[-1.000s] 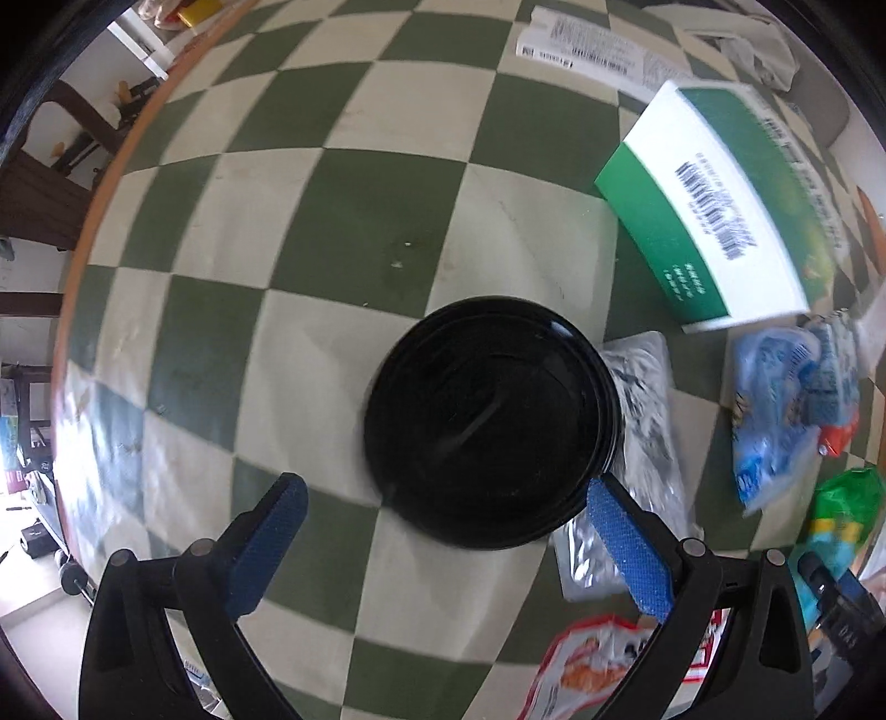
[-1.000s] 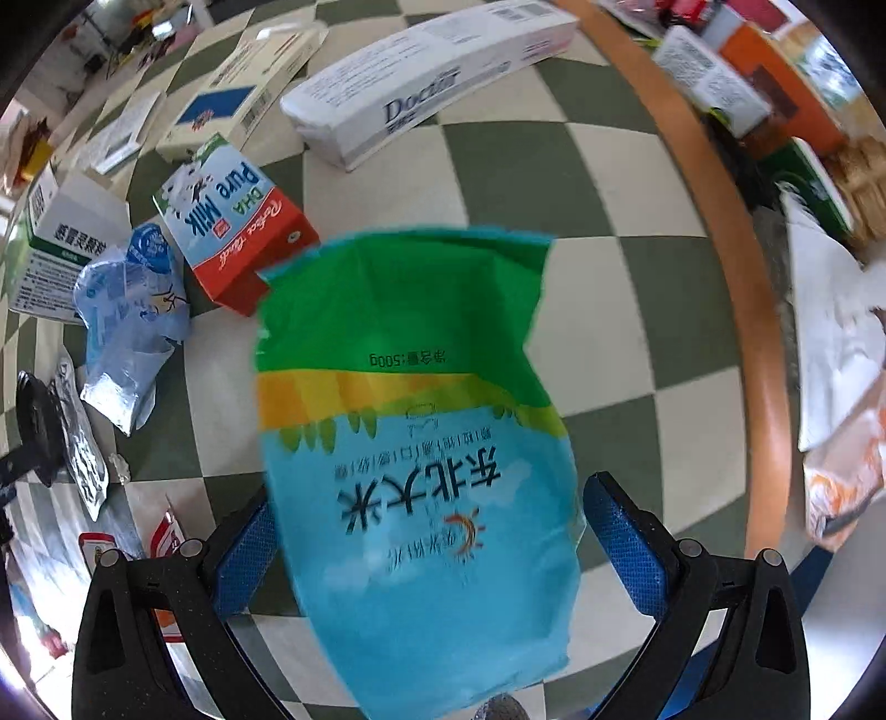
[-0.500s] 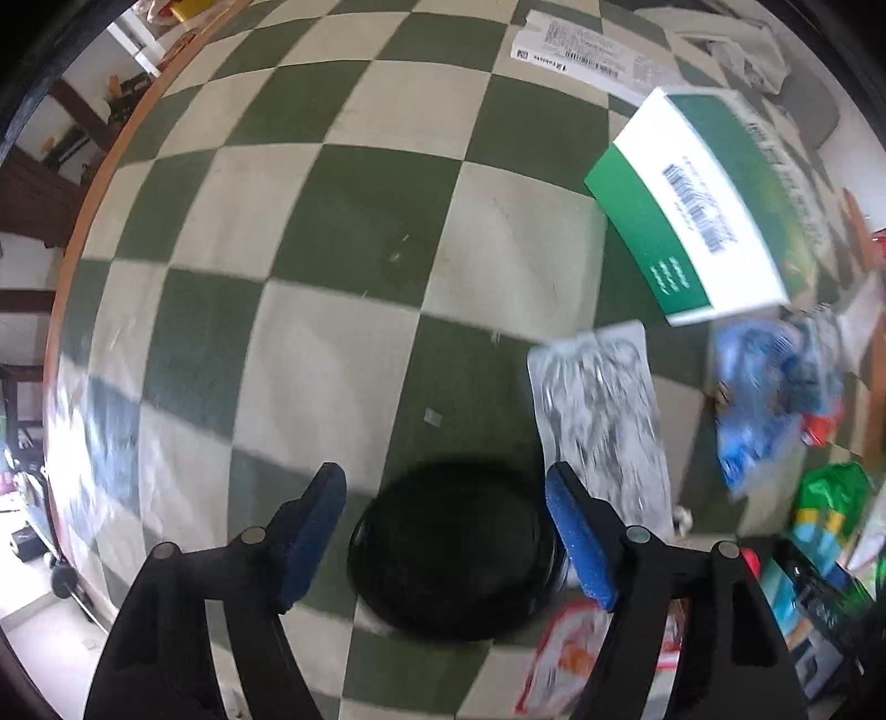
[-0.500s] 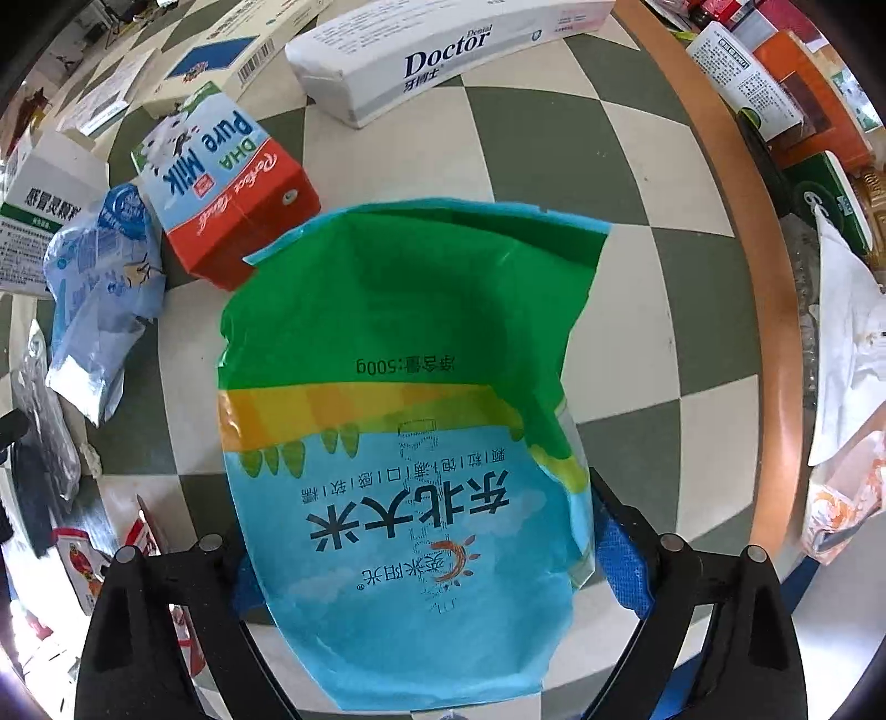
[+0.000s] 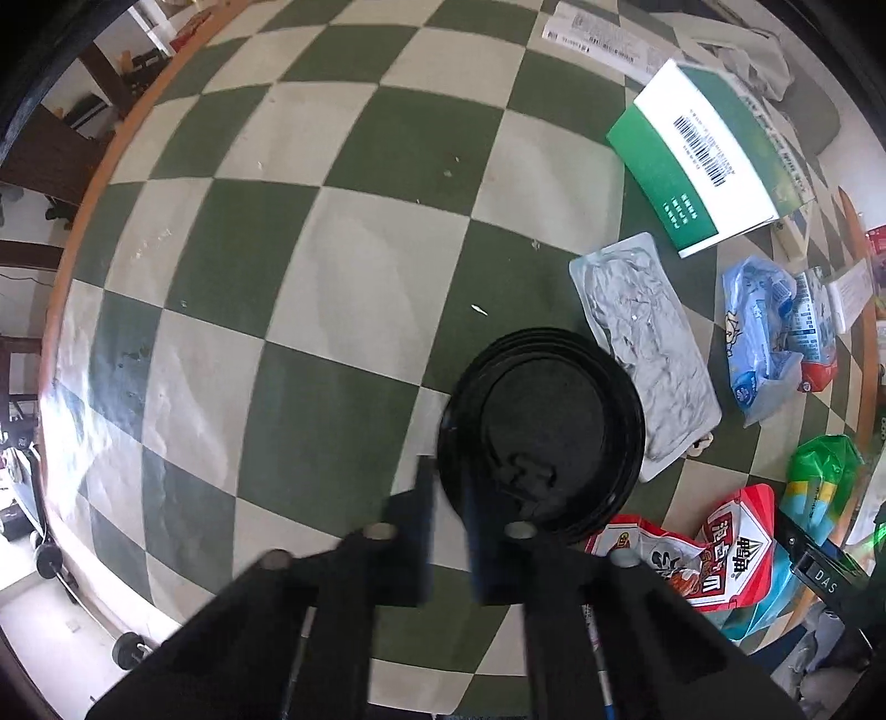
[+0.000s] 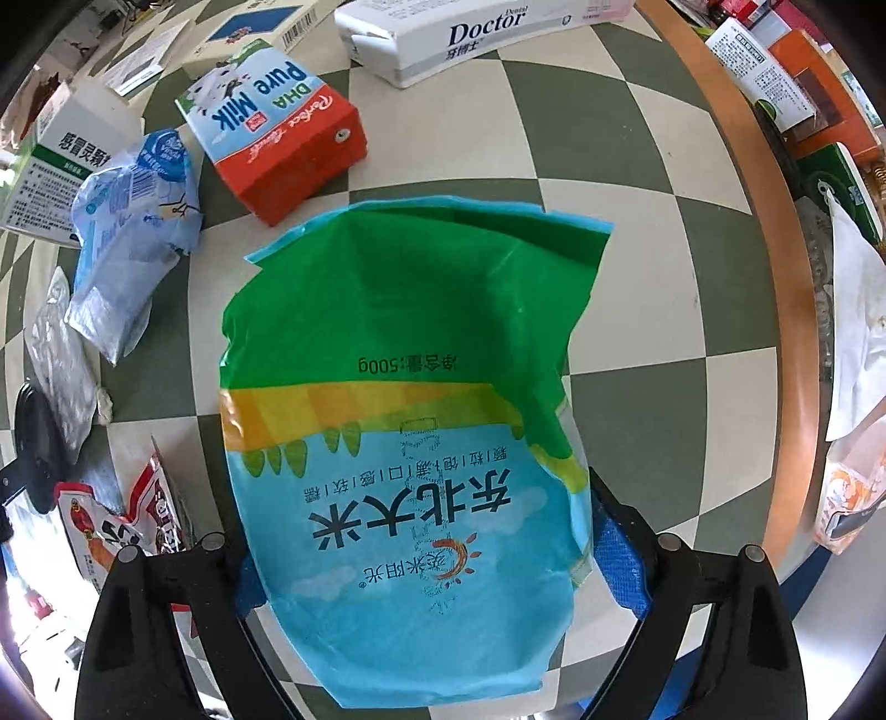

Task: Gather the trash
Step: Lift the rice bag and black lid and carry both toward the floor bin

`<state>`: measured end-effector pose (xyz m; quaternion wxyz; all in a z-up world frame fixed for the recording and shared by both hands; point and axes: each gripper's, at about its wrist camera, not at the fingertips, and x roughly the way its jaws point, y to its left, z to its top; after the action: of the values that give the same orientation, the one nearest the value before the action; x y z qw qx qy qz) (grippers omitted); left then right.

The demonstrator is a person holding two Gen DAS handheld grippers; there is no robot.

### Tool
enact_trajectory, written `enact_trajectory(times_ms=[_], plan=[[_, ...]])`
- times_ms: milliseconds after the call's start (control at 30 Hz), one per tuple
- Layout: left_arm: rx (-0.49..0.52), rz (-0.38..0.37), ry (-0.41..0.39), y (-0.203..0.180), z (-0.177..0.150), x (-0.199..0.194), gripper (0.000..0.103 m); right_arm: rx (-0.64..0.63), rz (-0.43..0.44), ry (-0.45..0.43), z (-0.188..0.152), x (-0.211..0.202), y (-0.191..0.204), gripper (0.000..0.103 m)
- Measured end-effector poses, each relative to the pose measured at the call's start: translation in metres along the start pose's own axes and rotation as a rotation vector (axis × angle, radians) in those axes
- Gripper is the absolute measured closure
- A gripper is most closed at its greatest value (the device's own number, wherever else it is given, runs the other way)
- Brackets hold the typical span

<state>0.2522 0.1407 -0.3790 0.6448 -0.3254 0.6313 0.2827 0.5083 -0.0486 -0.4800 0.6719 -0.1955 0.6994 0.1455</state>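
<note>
The left gripper [image 5: 448, 498] pinches the black lid's [image 5: 545, 432] rim, its near edge hidden behind the fingers, above the checked table [image 5: 332, 266]. The right gripper [image 6: 421, 559] clamps a rice bag [image 6: 410, 443] marked "500g". Behind lie "Pure Milk" carton [image 6: 277, 127] and "Doctor" box [image 6: 476, 33], partly cut off.

Black lid [image 5: 545, 432] rim hidden betw. blurred left hand-held gripper [image 5: 447, 518] fingers.
</note>
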Motion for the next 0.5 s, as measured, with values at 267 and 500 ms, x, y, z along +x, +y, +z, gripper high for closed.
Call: enact_trajectory(times_ms=[267, 500], plan=[[0.008, 0.009, -0.065, -0.005, -0.014, -0.041, 0.103, 0.017, 0.029, -0.049, -0.027, -0.015, 0.004, 0.018], [-0.015, -0.044, -0.125, 0.016, -0.033, -0.073, 0.102, 0.04, 0.079, -0.097, -0.049, -0.039, 0.005, 0.018]])
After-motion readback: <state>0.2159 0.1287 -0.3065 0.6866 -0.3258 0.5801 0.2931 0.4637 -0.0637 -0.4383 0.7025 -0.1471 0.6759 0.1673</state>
